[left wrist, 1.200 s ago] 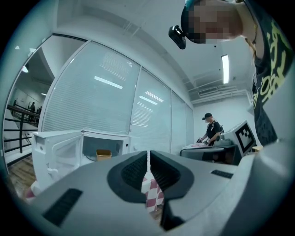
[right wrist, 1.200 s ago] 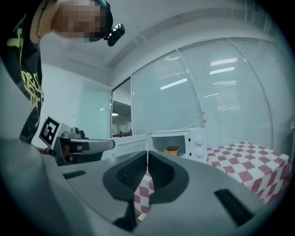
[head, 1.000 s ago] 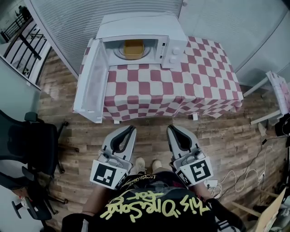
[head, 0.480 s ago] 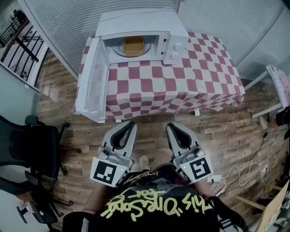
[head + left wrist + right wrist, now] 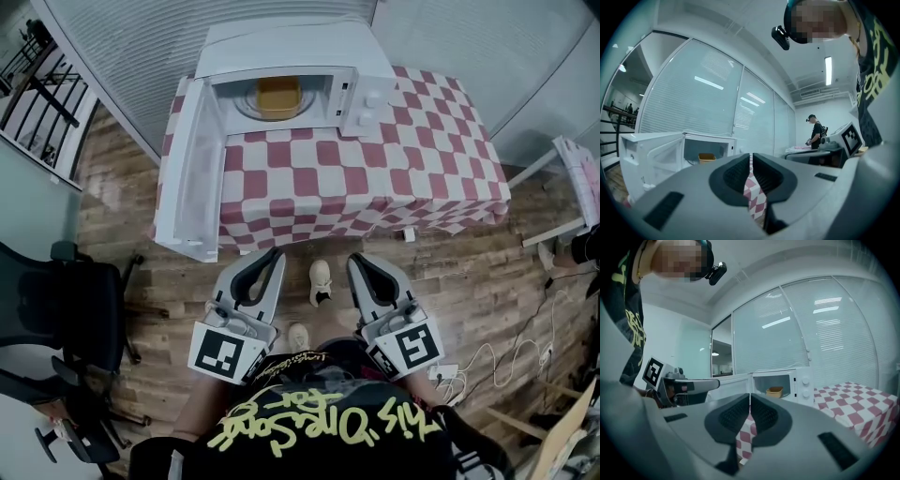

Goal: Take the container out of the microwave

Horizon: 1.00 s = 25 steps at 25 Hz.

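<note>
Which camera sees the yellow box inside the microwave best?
The head view: it looks down into the open microwave, so the yellow box looks biggest. The left and right gripper views both show it from the side, small and far away.

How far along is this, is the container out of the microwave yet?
Done: the microwave door stands open. In hand: nothing; the left gripper and right gripper hang short of the checked table, jaws shut and empty. Left: the yellow container sits inside the microwave, so reaching in, gripping it and lifting it out are all to come.
</note>
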{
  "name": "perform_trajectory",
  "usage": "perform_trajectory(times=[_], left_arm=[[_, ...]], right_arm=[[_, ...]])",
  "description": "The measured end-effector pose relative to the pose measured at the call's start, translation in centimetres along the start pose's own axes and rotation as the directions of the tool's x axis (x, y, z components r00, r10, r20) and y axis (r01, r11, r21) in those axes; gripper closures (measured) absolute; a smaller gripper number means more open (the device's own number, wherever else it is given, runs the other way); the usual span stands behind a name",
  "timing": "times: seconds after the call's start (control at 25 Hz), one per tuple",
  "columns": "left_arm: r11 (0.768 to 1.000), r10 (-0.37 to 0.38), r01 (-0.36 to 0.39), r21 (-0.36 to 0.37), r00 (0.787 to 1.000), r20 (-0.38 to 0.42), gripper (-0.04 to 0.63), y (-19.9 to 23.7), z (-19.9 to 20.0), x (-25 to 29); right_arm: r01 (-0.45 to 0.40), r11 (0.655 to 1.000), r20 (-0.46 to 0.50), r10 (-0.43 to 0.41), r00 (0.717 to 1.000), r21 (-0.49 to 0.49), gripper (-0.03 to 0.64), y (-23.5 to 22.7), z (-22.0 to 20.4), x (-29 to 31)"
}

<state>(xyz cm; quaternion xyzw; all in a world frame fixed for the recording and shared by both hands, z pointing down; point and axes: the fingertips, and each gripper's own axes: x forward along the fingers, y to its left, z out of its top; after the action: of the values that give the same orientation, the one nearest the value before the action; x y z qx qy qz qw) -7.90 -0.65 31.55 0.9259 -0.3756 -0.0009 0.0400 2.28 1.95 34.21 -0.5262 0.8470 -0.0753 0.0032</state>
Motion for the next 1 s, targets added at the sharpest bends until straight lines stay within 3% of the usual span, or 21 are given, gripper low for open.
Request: perform_trajectory(times=[1.0], left_arm=[[0.993, 0.116, -0.116, -0.036, 0.993, -0.005, 0.572, 9.2, 1.2, 12.3]], right_arm=[[-0.114, 0.993, -0.017, 0.114, 0.993, -0.018, 0.606, -9.0, 3.0, 14.0]])
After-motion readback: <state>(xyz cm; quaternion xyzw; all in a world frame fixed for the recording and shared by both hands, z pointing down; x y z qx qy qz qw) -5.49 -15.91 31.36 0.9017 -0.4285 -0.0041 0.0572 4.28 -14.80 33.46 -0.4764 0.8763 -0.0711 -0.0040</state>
